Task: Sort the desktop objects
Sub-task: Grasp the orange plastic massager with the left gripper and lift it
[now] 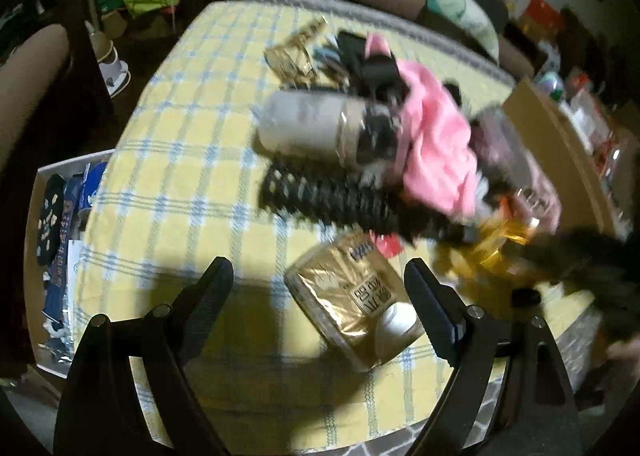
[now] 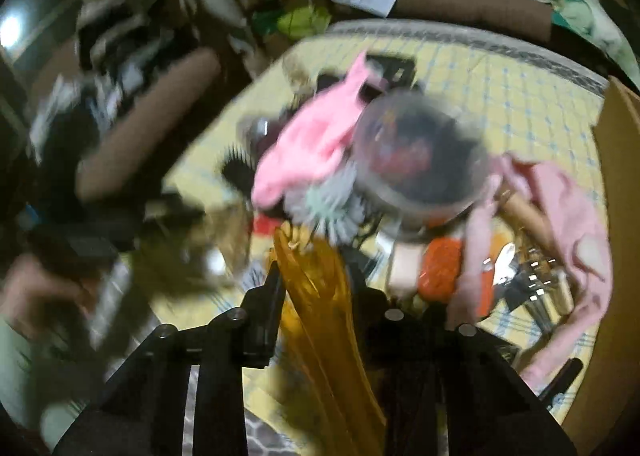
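My left gripper (image 1: 320, 276) is open and empty above the yellow checked cloth (image 1: 180, 144), with a gold foil packet (image 1: 352, 304) between its fingers, below them. Beyond lies a heap: a white and black bottle (image 1: 320, 128), a black hairbrush (image 1: 340, 200), pink cloth (image 1: 436, 144). My right gripper (image 2: 316, 276) is shut on an amber plastic object (image 2: 320, 304), which also shows blurred in the left wrist view (image 1: 496, 240). In front of it are pink cloth (image 2: 312, 140), a round jar (image 2: 420, 160), and a teal bristly brush (image 2: 332, 204).
A white bin (image 1: 52, 240) with packets stands left of the table. A cardboard box (image 1: 560, 144) stands at the right edge. Pale pink cloth (image 2: 568, 216) and metal clips (image 2: 540, 276) lie right. Gold chain items (image 1: 296, 52) lie at the far side. Brown cushions surround the table.
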`<state>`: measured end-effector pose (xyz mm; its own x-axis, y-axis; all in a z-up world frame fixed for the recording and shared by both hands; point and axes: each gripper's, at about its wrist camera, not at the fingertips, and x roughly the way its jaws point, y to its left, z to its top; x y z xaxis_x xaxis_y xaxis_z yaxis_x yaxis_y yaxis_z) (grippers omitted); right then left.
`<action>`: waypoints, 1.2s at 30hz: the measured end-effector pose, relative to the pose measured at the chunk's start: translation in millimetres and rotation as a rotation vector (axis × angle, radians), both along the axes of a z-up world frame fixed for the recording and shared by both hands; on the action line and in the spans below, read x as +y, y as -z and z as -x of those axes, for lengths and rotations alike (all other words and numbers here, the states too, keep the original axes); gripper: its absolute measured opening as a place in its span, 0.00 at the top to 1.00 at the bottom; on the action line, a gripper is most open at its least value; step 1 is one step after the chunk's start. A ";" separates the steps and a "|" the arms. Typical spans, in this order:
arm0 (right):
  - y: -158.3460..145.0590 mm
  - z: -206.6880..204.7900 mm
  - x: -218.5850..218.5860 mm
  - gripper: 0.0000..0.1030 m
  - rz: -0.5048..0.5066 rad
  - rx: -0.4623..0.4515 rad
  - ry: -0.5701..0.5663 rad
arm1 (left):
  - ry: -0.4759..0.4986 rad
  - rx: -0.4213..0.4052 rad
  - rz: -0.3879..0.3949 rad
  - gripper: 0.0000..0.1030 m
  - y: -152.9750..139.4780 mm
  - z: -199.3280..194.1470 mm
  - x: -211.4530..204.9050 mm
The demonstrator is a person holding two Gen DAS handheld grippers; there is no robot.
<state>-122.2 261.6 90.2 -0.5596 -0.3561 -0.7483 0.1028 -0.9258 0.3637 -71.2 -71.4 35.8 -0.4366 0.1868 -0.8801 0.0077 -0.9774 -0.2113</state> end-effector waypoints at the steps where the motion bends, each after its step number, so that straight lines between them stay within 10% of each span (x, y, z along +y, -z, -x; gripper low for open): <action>1: -5.2 -2.2 4.0 0.76 0.023 0.011 0.009 | 0.007 -0.008 0.024 0.16 3.0 1.5 5.8; 14: -18.2 -12.2 32.1 0.83 0.060 -0.005 0.073 | 0.028 -0.030 0.195 0.16 13.9 3.4 44.1; 20: 1.6 -8.9 7.6 0.49 -0.045 -0.035 0.029 | -0.026 0.095 -0.011 0.16 -25.0 -5.6 35.4; 25: 32.7 2.0 -7.5 0.51 -0.100 -0.095 0.023 | -0.010 0.057 -0.204 0.16 -17.7 -2.2 37.5; 36: 33.5 -1.3 13.2 0.68 0.169 -0.087 0.059 | 0.033 -0.037 -0.402 0.17 0.3 9.1 70.1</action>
